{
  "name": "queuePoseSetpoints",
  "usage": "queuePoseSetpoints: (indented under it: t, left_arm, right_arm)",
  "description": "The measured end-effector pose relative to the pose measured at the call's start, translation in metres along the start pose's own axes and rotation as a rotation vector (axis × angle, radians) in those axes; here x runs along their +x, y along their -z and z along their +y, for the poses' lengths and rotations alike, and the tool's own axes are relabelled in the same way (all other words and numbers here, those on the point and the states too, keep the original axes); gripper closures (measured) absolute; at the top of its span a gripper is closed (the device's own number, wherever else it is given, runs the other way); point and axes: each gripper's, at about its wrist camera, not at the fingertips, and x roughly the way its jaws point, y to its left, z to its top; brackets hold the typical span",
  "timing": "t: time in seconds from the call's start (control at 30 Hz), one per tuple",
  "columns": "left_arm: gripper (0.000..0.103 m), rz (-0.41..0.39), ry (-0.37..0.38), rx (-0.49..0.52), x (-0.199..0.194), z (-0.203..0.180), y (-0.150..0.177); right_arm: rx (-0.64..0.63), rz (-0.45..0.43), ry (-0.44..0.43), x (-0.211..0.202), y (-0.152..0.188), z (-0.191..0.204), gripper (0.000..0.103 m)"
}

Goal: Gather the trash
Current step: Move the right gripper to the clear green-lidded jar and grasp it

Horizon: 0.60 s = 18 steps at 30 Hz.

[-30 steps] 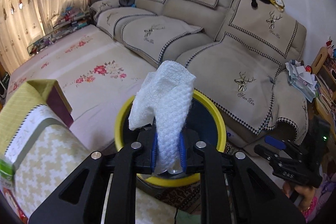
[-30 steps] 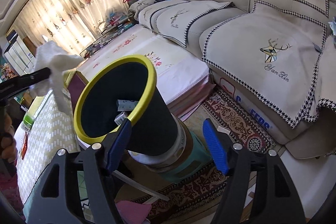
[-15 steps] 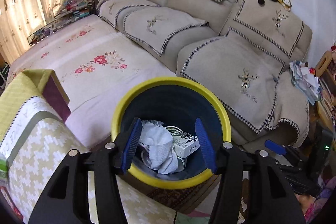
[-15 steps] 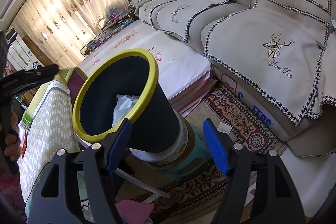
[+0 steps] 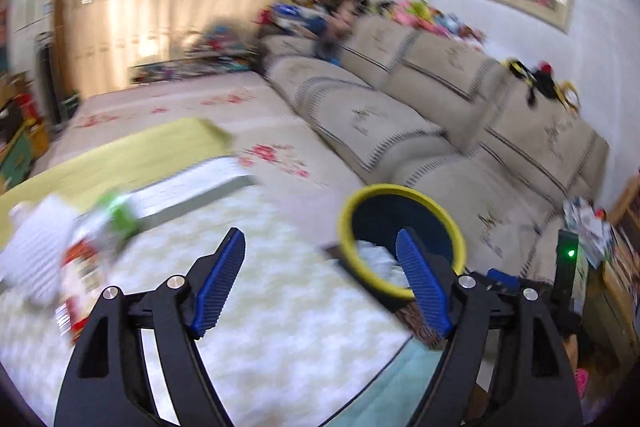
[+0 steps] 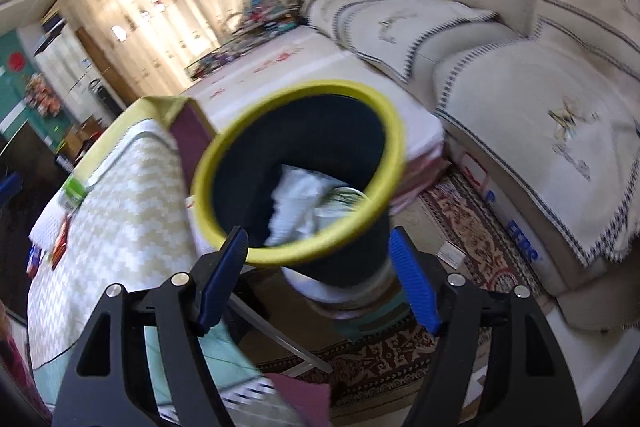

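The dark bin with a yellow rim (image 6: 332, 85) stands tilted beside the table, with a white paper towel (image 6: 296, 203) and other trash inside. My right gripper (image 6: 318, 267) hovers just in front of the bin. Its blue pads are apart and opening, and they press on nothing. My left gripper (image 5: 320, 267) is over the patterned tablecloth (image 5: 280, 327). Its jaws are opening wide and hold nothing. The bin (image 5: 346, 227) sits just right of it. Blurred at the table's left lie a white tissue (image 5: 36, 251), a green-capped item (image 5: 118, 219) and a red wrapper (image 5: 76, 291).
A beige sofa (image 5: 440, 115) runs along the right and back. A floral-covered low table (image 6: 320, 67) lies behind the bin, and a patterned rug (image 6: 460, 227) lies under it. The black housing with a green light (image 5: 568, 259) stands at the right.
The left gripper let the white paper towel drop into the bin, opened wide and swung away over the table. The right gripper shifted a little around the bin.
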Motion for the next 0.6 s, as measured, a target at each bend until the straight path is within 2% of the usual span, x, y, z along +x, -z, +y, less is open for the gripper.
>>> queuePoseSetpoints:
  t: [0.2, 0.4, 0.6]
  left_arm:
    - [0.019, -0.091, -0.21, -0.086, -0.074, 0.087, 0.041]
    - [0.019, -0.118, -0.302, -0.171, -0.106, 0.165, 0.069]
    - [0.019, -0.163, -0.369, -0.22, -0.104, 0.218, 0.091]
  right_arm:
    - [-0.15, 0.008, -0.099, 0.007, -0.011, 0.082, 0.031]
    - [-0.303, 0.033, -0.21, 0.025, -0.014, 0.178, 0.031]
    - [-0.496, 0.047, -0.304, 0.043, -0.018, 0.273, 0.031]
